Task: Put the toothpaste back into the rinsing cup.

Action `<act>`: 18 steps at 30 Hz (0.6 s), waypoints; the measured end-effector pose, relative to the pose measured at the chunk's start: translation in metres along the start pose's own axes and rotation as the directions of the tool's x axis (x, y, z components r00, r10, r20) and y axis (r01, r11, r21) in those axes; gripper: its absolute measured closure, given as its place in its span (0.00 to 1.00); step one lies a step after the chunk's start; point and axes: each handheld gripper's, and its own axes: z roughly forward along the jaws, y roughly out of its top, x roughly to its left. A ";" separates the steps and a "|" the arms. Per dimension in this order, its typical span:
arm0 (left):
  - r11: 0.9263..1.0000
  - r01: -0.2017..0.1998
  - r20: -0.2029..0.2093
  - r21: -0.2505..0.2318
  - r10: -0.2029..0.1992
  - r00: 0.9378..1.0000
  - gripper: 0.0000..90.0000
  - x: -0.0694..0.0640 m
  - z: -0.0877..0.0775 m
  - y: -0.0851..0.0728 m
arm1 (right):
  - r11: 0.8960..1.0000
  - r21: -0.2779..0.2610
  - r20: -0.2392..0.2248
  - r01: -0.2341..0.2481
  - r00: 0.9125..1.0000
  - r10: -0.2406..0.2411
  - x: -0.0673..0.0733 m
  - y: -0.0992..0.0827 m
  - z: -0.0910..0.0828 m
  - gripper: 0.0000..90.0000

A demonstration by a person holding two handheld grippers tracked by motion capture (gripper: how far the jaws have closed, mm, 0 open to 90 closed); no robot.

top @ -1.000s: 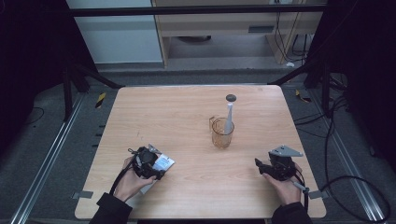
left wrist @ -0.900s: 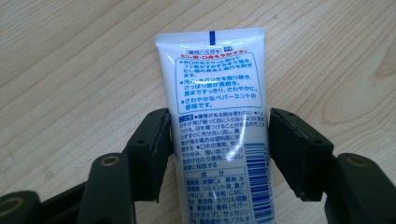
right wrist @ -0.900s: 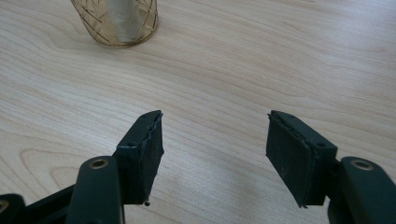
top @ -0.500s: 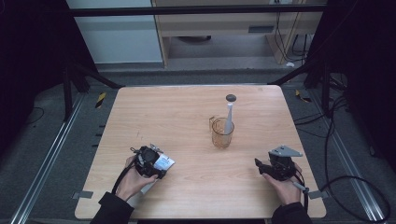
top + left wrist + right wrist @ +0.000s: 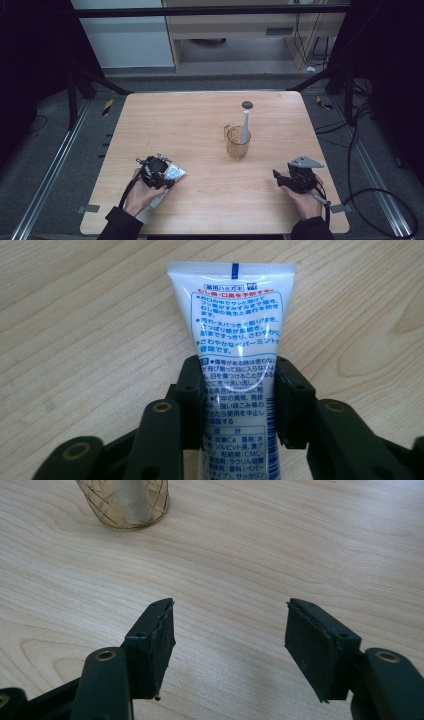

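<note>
A white toothpaste tube (image 5: 232, 330) with blue and red print lies flat on the wooden table (image 5: 200, 125), near its front left (image 5: 174, 173). My left gripper (image 5: 240, 371) has just been closing on it, and both pads press on the tube's sides. In the high view a hand holds the left gripper (image 5: 156, 172) low over the table. My right gripper (image 5: 230, 615) stands open with nothing between its fingers, at the front right (image 5: 287, 179).
A clear amber cup (image 5: 238, 143) stands right of the table's middle, with a white stick (image 5: 245, 125) topped by a dark round head upright in it. The cup's base (image 5: 125, 502) lies ahead and left of the right gripper.
</note>
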 end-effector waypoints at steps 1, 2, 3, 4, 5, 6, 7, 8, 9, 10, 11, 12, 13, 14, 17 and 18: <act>1.000 0.000 0.000 0.000 0.000 1.000 0.71 0.000 0.000 0.000 | 1.000 -0.001 0.001 -0.001 1.000 0.001 0.000 0.000 0.000 0.41; 1.000 0.001 0.005 -0.014 0.000 1.000 0.72 0.001 -0.003 -0.001 | 1.000 -0.001 0.001 0.001 1.000 -0.001 0.000 0.000 0.000 0.41; 1.000 0.005 0.007 -0.026 -0.004 1.000 0.73 0.001 -0.005 -0.002 | 1.000 -0.001 0.001 -0.002 1.000 0.002 0.000 0.000 0.000 0.41; 0.999 0.011 0.009 -0.041 -0.011 1.000 0.73 0.001 -0.007 -0.002 | 1.000 -0.002 0.002 -0.003 1.000 0.003 -0.001 0.000 0.000 0.41; 0.999 0.011 0.008 -0.053 -0.010 1.000 0.74 0.002 -0.011 -0.002 | 1.000 -0.002 0.002 -0.003 1.000 0.003 -0.001 0.000 0.000 0.41; 0.999 0.011 0.008 -0.053 -0.010 1.000 0.74 0.002 -0.011 -0.002 | 1.000 -0.002 0.002 -0.003 1.000 0.003 -0.001 0.000 0.000 0.41; 0.996 0.020 0.007 -0.092 -0.019 1.000 0.75 0.002 -0.019 -0.003 | 1.000 -0.004 0.003 0.001 1.000 -0.001 -0.001 0.000 0.000 0.41; 0.993 0.028 0.006 -0.115 -0.027 1.000 0.75 0.003 -0.023 -0.003 | 1.000 -0.002 0.003 -0.001 1.000 0.001 -0.001 -0.001 -0.001 0.41; 0.990 0.029 0.005 -0.135 -0.029 1.000 0.75 0.003 -0.027 -0.004 | 1.000 -0.003 0.004 -0.002 1.000 0.002 -0.002 -0.001 -0.001 0.41; 0.988 0.032 0.001 -0.153 -0.032 0.999 0.75 0.003 -0.032 -0.004 | 1.000 -0.004 0.004 -0.004 1.000 0.004 -0.002 -0.001 -0.001 0.41; 0.984 0.033 0.000 -0.173 -0.034 0.999 0.76 0.004 -0.037 -0.004 | 1.000 -0.003 0.002 -0.005 1.000 0.005 -0.002 -0.001 -0.001 0.41; 0.980 0.036 -0.002 -0.195 -0.037 0.999 0.76 0.004 -0.041 -0.003 | 1.000 -0.005 0.003 -0.004 1.000 0.004 -0.001 -0.001 -0.001 0.41; 0.980 0.036 -0.002 -0.195 -0.037 0.999 0.76 0.004 -0.041 -0.003 | 1.000 -0.005 0.004 -0.003 1.000 0.003 -0.001 -0.001 -0.001 0.41; 0.972 0.033 -0.006 -0.233 -0.035 0.999 0.76 0.004 -0.050 -0.003 | 1.000 -0.005 0.005 -0.004 1.000 0.004 -0.001 -0.001 -0.001 0.41; 0.959 0.032 -0.014 -0.280 -0.038 0.999 0.76 0.004 -0.061 -0.002 | 1.000 -0.004 0.004 -0.007 1.000 0.007 0.000 -0.001 -0.001 0.41; 0.959 0.032 -0.014 -0.280 -0.038 0.999 0.76 0.004 -0.061 -0.002 | 1.000 -0.004 0.004 -0.007 1.000 0.007 0.000 -0.001 -0.001 0.41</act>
